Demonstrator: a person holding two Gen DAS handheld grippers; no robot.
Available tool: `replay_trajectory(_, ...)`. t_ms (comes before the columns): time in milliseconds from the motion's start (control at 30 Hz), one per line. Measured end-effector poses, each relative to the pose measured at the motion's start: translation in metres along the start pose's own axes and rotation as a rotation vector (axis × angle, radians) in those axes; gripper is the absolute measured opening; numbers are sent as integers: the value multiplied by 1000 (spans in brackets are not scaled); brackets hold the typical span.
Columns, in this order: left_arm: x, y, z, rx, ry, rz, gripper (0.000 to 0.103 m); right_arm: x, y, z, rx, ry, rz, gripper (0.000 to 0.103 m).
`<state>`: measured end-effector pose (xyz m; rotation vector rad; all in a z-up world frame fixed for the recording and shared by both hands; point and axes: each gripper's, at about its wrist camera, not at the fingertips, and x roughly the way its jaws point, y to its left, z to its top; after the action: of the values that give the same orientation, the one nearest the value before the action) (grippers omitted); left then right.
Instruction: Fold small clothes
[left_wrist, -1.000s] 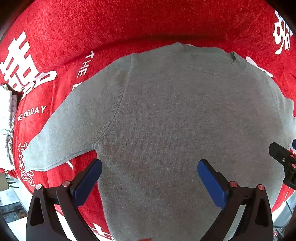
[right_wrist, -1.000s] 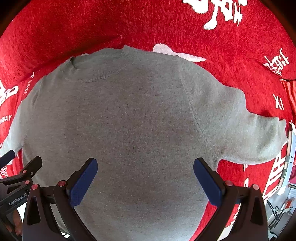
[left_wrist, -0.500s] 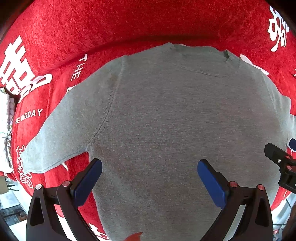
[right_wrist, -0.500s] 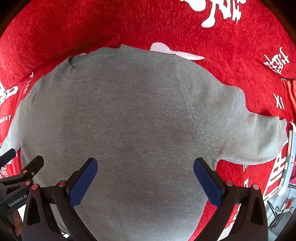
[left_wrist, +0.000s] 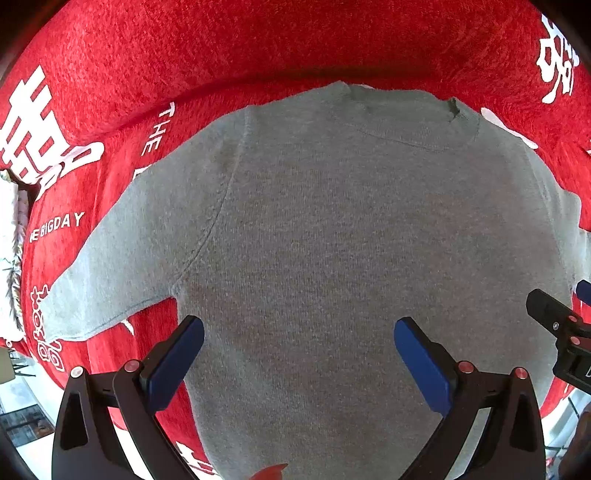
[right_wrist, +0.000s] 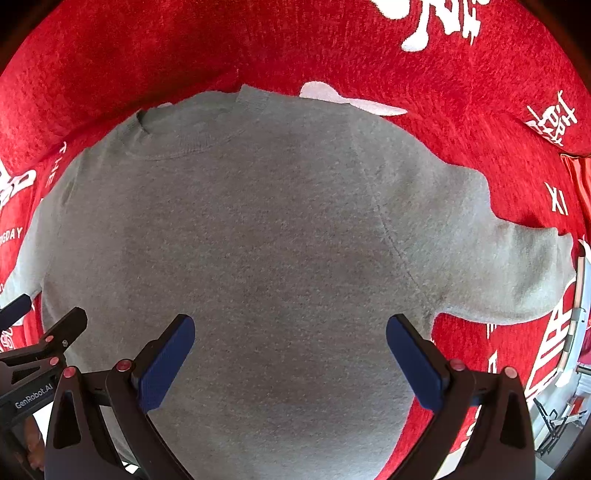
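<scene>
A grey sweater (left_wrist: 332, 240) lies flat, front down or up cannot be told, on a red cover (left_wrist: 258, 44) printed with white characters. The collar (left_wrist: 402, 107) points away from the person; both sleeves are spread outward, the left sleeve (left_wrist: 122, 266) and the right sleeve (right_wrist: 498, 258) each resting on the cover.

The left tongs (left_wrist: 299, 343) hang above the lower left part of the body panel, released, jaws wide apart, holding nothing. The right tongs (right_wrist: 290, 341) hang above the lower right part, likewise released and empty. Each tool shows at the edge of the other's view, so the two are near each other, side by side.

Step in hand, as judged: taking the first hold before folding. No fold is made yet.

Procedure:
1. Choose matching hold points, either both hem corners or one sleeve and its shoulder.
2. Lower each tongs until one finger slides under the fabric edge; pinching from the panel middle would gather a ridge.
3. Clench on all layers together, or the lower one will drag.
4. Lift both sides evenly, keeping the edge taut and the fold line straight.
</scene>
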<state>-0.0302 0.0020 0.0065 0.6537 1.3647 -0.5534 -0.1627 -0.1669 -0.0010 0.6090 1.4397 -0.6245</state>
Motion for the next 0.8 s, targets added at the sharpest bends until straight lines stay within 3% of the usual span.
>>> replay_trajectory(800,1,8,-3,-13,5,3,103,-3,5,-2,-2,-1,-4,103)
